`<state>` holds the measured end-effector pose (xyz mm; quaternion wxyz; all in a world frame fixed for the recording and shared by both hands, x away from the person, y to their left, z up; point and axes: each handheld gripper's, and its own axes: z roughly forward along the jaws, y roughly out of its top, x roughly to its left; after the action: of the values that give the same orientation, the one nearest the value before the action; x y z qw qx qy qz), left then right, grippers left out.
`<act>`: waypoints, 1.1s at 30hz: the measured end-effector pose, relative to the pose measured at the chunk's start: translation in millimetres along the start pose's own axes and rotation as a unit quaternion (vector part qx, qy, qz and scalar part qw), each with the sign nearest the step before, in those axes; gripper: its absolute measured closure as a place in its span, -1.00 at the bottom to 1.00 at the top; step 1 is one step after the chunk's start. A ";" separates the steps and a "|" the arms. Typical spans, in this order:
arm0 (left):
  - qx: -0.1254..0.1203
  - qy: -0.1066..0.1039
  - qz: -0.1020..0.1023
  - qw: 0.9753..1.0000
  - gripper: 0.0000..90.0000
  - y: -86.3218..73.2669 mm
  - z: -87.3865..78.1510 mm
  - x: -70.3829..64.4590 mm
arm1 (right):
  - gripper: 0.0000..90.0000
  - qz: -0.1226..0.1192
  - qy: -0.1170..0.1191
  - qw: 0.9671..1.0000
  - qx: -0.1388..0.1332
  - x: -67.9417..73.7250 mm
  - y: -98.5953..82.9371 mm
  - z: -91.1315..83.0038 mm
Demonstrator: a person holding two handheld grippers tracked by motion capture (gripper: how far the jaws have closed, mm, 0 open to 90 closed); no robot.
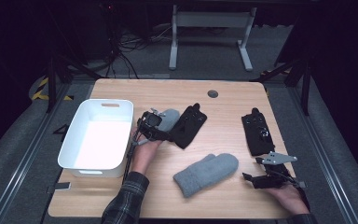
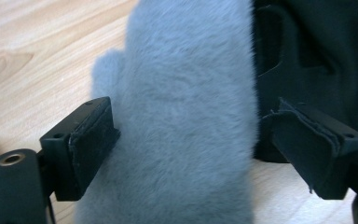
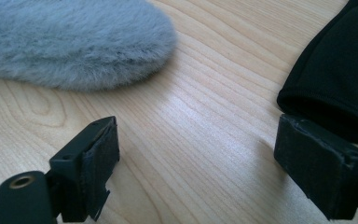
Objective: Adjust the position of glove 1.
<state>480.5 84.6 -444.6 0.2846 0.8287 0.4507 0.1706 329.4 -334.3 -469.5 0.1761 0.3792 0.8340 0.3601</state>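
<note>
A grey fluffy mitten (image 1: 171, 116) lies mid-table with a black glove (image 1: 189, 126) against its right side. My left gripper (image 1: 160, 123) stands open over this mitten; in the left gripper view the grey mitten (image 2: 186, 107) fills the gap of the left gripper (image 2: 191, 149), with the black glove (image 2: 317, 56) just beyond the right jaw. A second grey mitten (image 1: 206, 173) lies near the front, and a second black glove (image 1: 257, 132) at the right. My right gripper (image 1: 253, 169) (image 3: 196, 163) is open above bare wood, between that mitten (image 3: 70, 42) and glove (image 3: 340, 79).
A white plastic bin (image 1: 81, 140) stands on the table's left side, next to the left hand. A dark round grommet (image 1: 212, 94) sits near the table's far edge. Bare wood (image 1: 223, 126) runs between the two glove groups.
</note>
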 end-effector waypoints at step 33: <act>-0.004 -0.017 -0.021 1.000 0.69 9.3 -27.1 -8.5 | -0.68 0.000 0.000 1.000 0.000 0.0 0.0 0.0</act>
<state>467.4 82.0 -417.9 0.2986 0.8206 0.4628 0.1523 329.4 -334.3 -469.5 0.1761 0.3789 0.8341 0.3602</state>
